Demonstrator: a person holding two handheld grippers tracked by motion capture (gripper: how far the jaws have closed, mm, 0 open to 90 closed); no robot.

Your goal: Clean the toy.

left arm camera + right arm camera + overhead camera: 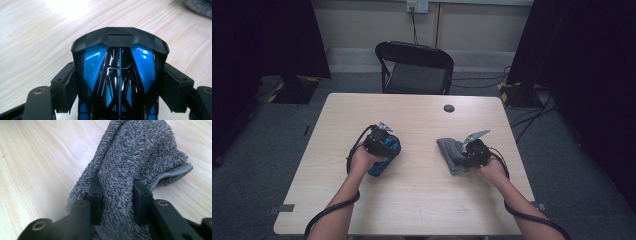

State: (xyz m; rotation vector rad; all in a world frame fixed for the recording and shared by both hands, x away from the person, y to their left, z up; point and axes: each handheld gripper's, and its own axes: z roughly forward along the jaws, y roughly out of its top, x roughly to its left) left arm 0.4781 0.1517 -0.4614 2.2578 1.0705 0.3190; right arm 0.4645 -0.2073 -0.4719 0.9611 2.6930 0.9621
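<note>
Clamped by the left gripper (117, 82): a glossy blue-and-black object (119, 72) with a matte black front rim, held just above the pale wooden table (422, 200). Pinched between the right gripper's (117, 195) jaws: a bunched grey terry towel (140, 155), draped on the tabletop's right half. Farther off, beyond the table's far edge: a black folding chair (416, 67).
</note>
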